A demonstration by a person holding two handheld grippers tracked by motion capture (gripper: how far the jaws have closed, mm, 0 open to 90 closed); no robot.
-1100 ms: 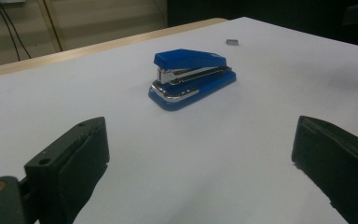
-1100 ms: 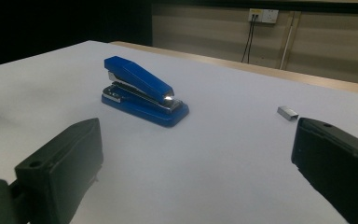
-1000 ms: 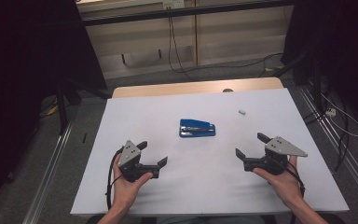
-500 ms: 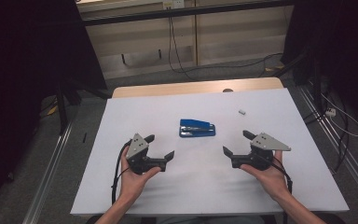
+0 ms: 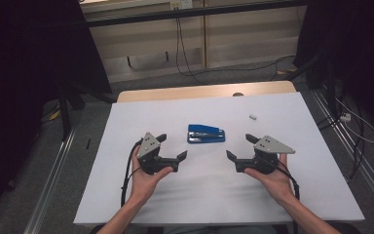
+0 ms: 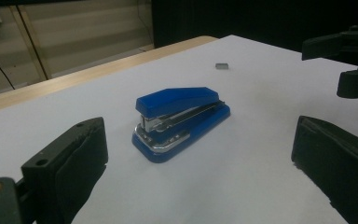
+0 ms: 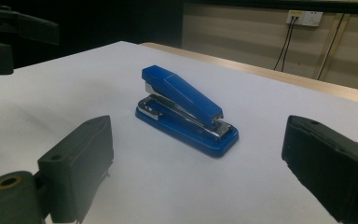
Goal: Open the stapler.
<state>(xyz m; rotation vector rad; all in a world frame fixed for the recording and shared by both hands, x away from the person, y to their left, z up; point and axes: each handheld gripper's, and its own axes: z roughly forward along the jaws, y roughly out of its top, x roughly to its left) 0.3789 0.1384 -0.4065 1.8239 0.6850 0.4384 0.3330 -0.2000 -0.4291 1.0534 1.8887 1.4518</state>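
A blue stapler [image 5: 206,133] lies flat on the white table cover [image 5: 292,195], near its middle. My left gripper [image 5: 172,146] hovers just left of it and a little nearer to me, jaws wide open with nothing between them. My right gripper [image 5: 240,146] mirrors it on the stapler's right, also open with nothing held. In the left gripper view the stapler [image 6: 182,119] sits ahead between the spread pads [image 6: 70,163], with the other gripper [image 6: 354,60] at the upper right. The right gripper view has the stapler [image 7: 186,107] ahead of its open pads [image 7: 81,158].
A small pale block [image 5: 253,116] lies on the cover behind and right of the stapler, also seen as a small block [image 6: 221,66] in the left gripper view. A bare wooden strip [image 5: 199,92] marks the table's far edge. Cables hang on the wall beyond.
Both hands have brought their grippers inward and slightly forward, closing in on the stapler from either side. The stapler has not moved.
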